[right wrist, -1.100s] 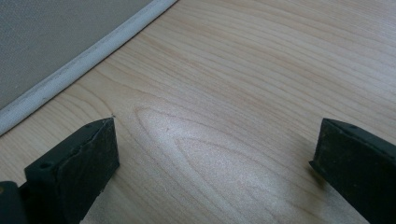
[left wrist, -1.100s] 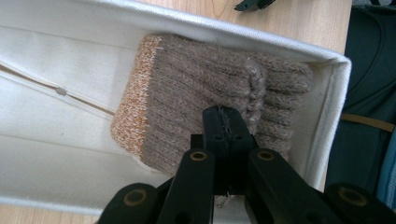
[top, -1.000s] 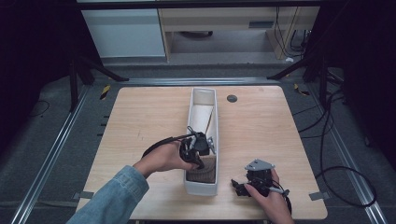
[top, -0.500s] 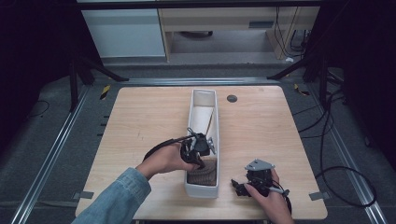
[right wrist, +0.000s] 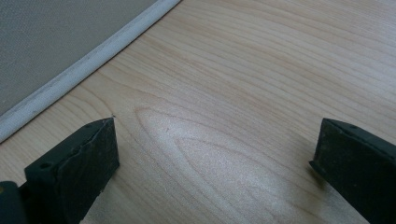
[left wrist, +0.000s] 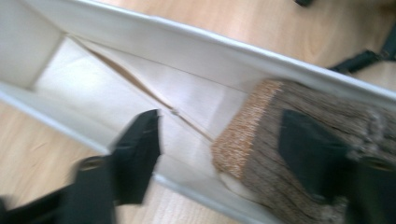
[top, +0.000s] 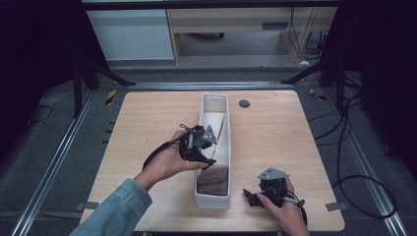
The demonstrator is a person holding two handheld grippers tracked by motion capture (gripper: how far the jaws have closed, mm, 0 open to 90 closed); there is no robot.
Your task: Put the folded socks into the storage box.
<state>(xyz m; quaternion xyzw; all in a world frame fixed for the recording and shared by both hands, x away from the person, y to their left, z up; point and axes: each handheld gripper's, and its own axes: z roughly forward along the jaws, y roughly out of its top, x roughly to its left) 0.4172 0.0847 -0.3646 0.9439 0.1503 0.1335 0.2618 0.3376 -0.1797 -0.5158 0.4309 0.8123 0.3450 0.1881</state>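
- The right gripper (top: 252,196) rests on the wooden table (top: 285,132) near its front edge, jaws spread wide with bare wood between them, well apart from the tray.
- The brown ridged block (top: 214,181) lies in the near end of the long white tray (top: 220,101), touching its near wall.
- The left gripper (top: 206,157) hovers over the tray's left wall just beyond the block; its jaws have just been opening and now stand apart, one in front of the block, gripping nothing.
- A thin wooden panel (top: 216,123) leans farther along inside the tray.
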